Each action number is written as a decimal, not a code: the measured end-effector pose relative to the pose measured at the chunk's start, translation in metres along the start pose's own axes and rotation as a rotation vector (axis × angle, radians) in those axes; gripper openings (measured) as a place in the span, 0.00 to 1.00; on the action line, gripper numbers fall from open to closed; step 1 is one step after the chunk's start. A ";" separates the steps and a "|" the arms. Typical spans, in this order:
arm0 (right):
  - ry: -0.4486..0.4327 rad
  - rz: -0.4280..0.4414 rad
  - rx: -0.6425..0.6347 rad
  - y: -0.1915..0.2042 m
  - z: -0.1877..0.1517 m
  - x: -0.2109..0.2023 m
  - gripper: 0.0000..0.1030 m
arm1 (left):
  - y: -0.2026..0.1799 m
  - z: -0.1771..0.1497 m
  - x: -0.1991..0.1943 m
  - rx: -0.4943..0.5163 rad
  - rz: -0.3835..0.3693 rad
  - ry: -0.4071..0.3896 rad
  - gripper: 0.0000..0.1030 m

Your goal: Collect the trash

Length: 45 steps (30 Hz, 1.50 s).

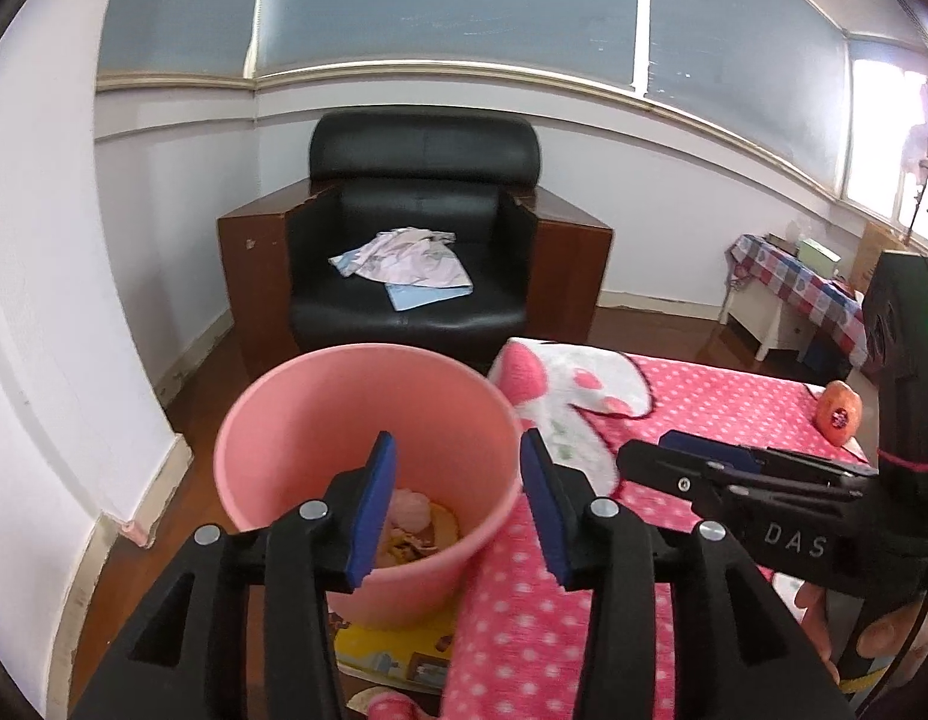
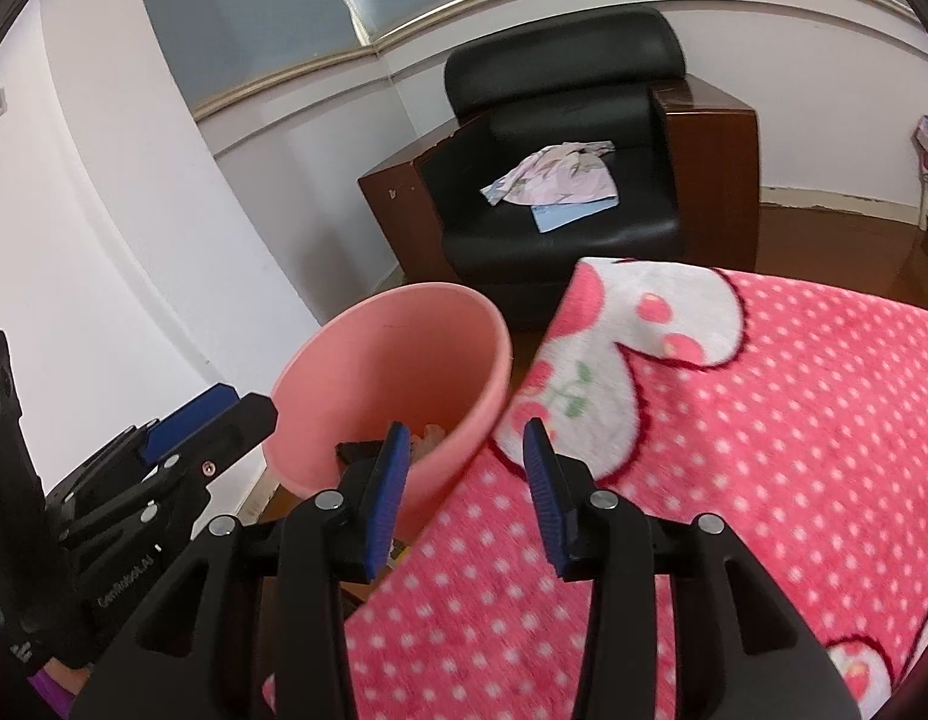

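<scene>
Trash: scraps at the bottom of the pink bin (image 1: 296,420), a pale pink crumpled bit (image 1: 411,509) and yellowish-brown peel-like pieces (image 1: 425,540); can't tell exactly what they are.
Pink bin: stands on the floor just beside the edge of the pink polka-dot blanket (image 1: 733,408); rim up, tilted look from the fisheye; also seen in my right view (image 2: 404,354) with something dark (image 2: 359,451) low inside.
Left gripper (image 1: 458,504): mine, hovering above the bin mouth; fingers spread wide, blue pads (image 1: 374,510) apart, nothing between them.
Right gripper (image 2: 464,498): mine, over the bin's rim where it meets the blanket; fingers spread wide, nothing held. Seen side-on from the left view (image 1: 673,456), above the blanket, jaw gap can't be judged from there.
Orange item: small orange fruit-like thing with a sticker (image 1: 838,411) lying on the blanket near its far right edge, well apart from the bin.
Blanket: white heart patch with cherry print (image 2: 643,348) near the corner by the bin.
Under bin: yellow printed sheet (image 1: 398,654) on the floor, partly beneath the bin.
Background: black leather armchair (image 1: 422,228) with wooden sides against the wall, crumpled pale cloth (image 1: 404,258) and blue paper (image 1: 428,295) on its seat.
Far right: small table with checked cloth (image 1: 799,282).
</scene>
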State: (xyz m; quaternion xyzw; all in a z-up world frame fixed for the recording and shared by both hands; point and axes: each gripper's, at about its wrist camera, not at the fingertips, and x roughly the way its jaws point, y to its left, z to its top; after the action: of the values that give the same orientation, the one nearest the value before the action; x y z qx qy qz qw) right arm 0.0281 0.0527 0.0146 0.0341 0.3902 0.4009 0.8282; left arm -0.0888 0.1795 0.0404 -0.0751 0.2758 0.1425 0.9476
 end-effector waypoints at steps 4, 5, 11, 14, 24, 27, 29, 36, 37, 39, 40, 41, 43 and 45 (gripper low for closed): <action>-0.009 -0.023 0.012 -0.010 -0.010 -0.017 0.44 | -0.020 0.000 -0.003 0.034 -0.027 0.004 0.43; -0.014 -0.028 0.016 -0.015 -0.014 -0.022 0.47 | -0.026 -0.001 -0.004 0.042 -0.033 0.005 0.43; -0.031 -0.084 0.042 -0.037 -0.032 -0.052 0.47 | -0.058 -0.001 -0.006 0.082 -0.074 0.024 0.49; -0.042 -0.115 0.061 -0.049 -0.040 -0.067 0.47 | -0.075 -0.001 -0.005 0.104 -0.093 0.031 0.49; -0.075 -0.191 0.143 -0.086 -0.058 -0.109 0.48 | -0.125 -0.006 -0.007 0.165 -0.147 0.047 0.53; -0.082 -0.207 0.160 -0.092 -0.064 -0.119 0.48 | -0.135 -0.008 -0.005 0.162 -0.156 0.065 0.53; -0.087 -0.217 0.168 -0.095 -0.066 -0.123 0.49 | -0.142 -0.010 -0.004 0.161 -0.157 0.074 0.53; -0.098 -0.244 0.183 -0.100 -0.072 -0.134 0.54 | -0.159 -0.019 -0.001 0.181 -0.154 0.099 0.53; -0.100 -0.248 0.180 -0.099 -0.073 -0.135 0.54 | -0.161 -0.020 -0.002 0.183 -0.153 0.101 0.53; -0.102 -0.261 0.169 -0.098 -0.075 -0.137 0.55 | -0.163 -0.022 -0.002 0.184 -0.149 0.105 0.53; -0.101 -0.263 0.168 -0.097 -0.076 -0.137 0.55 | -0.163 -0.023 -0.003 0.178 -0.152 0.110 0.53; -0.100 -0.263 0.166 -0.096 -0.077 -0.137 0.55 | -0.163 -0.024 -0.003 0.173 -0.152 0.115 0.53; -0.099 -0.269 0.154 -0.093 -0.078 -0.137 0.55 | -0.162 -0.025 -0.004 0.168 -0.149 0.118 0.53; -0.101 -0.275 0.143 -0.090 -0.080 -0.137 0.55 | -0.162 -0.027 -0.005 0.169 -0.146 0.118 0.53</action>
State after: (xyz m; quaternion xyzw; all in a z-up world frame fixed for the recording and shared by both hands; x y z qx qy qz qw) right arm -0.0194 -0.1236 0.0110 0.0595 0.3767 0.2525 0.8892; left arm -0.0564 0.0191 0.0309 -0.0229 0.3357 0.0445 0.9406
